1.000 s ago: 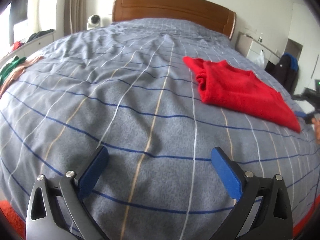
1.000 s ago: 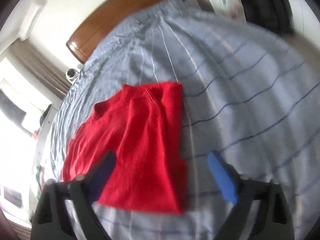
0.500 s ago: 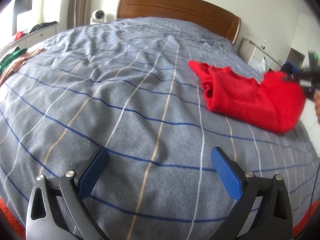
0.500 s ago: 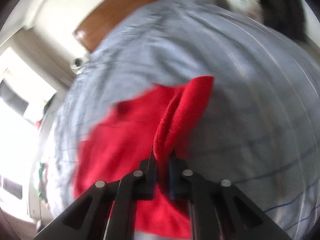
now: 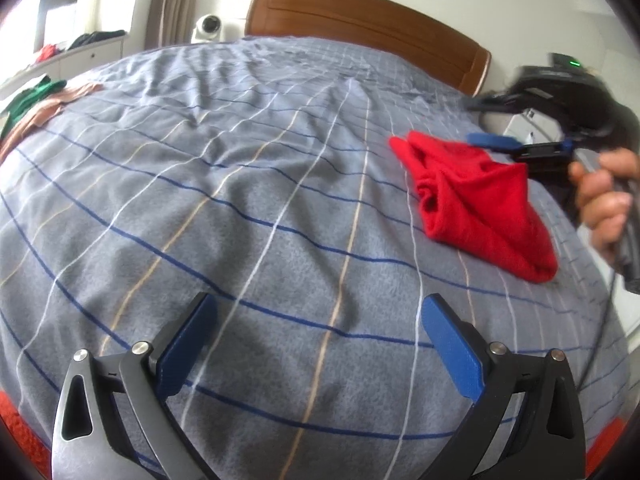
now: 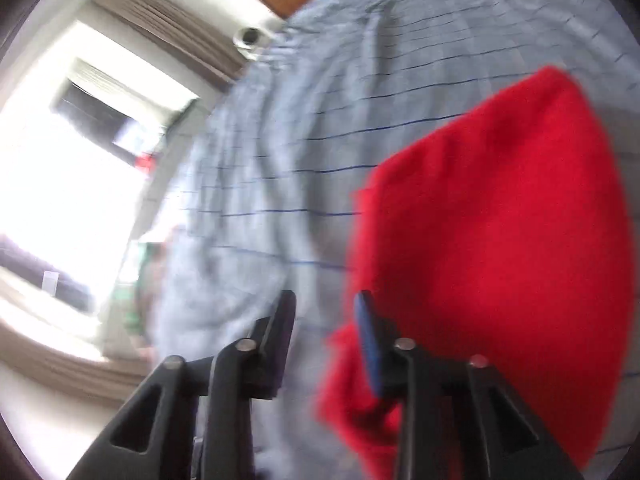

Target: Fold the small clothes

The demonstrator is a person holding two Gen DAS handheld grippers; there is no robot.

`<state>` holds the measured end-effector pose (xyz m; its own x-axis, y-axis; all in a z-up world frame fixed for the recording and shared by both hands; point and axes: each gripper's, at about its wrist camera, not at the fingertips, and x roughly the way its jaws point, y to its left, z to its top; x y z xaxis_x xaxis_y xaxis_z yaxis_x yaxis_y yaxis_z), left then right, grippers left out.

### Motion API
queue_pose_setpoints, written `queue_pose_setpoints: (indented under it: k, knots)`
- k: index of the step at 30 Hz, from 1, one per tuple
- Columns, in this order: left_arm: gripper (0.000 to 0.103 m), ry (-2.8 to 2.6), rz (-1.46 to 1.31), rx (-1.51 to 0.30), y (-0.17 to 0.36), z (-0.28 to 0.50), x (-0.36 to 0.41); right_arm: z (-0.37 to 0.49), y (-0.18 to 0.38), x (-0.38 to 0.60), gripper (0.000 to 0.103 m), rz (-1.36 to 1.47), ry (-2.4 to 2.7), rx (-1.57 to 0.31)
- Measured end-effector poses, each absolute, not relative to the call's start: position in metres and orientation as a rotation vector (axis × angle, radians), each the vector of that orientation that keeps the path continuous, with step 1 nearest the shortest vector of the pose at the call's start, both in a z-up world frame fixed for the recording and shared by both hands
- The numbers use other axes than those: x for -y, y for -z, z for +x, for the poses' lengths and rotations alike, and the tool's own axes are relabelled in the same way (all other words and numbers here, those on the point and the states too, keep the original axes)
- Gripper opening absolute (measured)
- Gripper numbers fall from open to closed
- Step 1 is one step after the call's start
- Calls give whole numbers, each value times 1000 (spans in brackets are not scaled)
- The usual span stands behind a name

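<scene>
The red sweater (image 5: 476, 200) lies folded over on the right side of the bed (image 5: 240, 184), its long axis running from the headboard (image 5: 360, 24) side down toward the near right edge (narrow bunched end pointing at the headboard). Left gripper (image 5: 316, 344) hovers low over bare grey checked cover, fingers spread wide, holding nothing. Right gripper (image 6: 326, 320) sits just above the sweater, fingers parted, nothing between them.

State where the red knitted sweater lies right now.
In the left wrist view, the red knitted sweater lies folded on the grey checked bedspread, right of centre, just below the open right gripper.
</scene>
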<state>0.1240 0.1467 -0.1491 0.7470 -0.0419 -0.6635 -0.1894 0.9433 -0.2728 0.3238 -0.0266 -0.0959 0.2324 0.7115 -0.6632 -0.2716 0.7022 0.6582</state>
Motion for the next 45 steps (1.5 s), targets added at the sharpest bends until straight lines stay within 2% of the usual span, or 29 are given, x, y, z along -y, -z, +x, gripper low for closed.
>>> queue_pose_setpoints:
  k: [2,6,10,16,20,27,34,40,45]
  knots:
    - [102,-80,-362,-724,148,125,-149,320,72,43,43,421,-739,-1091]
    - [102,-80,-380,-728,149,127,-151,320,48,74,43,218,-586,-1000]
    - [102,-83,-362,-734,151,128,-148,304,72,71,43,3,-523,-1036]
    - [102,-90,-321,-737,153,127,-143,261,124,-7,43,-210,-582,-1004]
    - [102,-93,-283,-747,154,127,-139,241,140,-43,45,-409,-520,-883]
    - [102,-86,-287,-753,154,129,-140,236,108,-30,46,-309,-538,-888]
    - [102,-89,-281,-755,154,129,-140,202,70,31,53,-161,-484,-766]
    - [102,-98,-247,-759,156,128,-135,208,95,68,53,-64,-407,-834]
    - [102,-100,-216,-765,158,127,-131,216,126,61,54,-87,-404,-901]
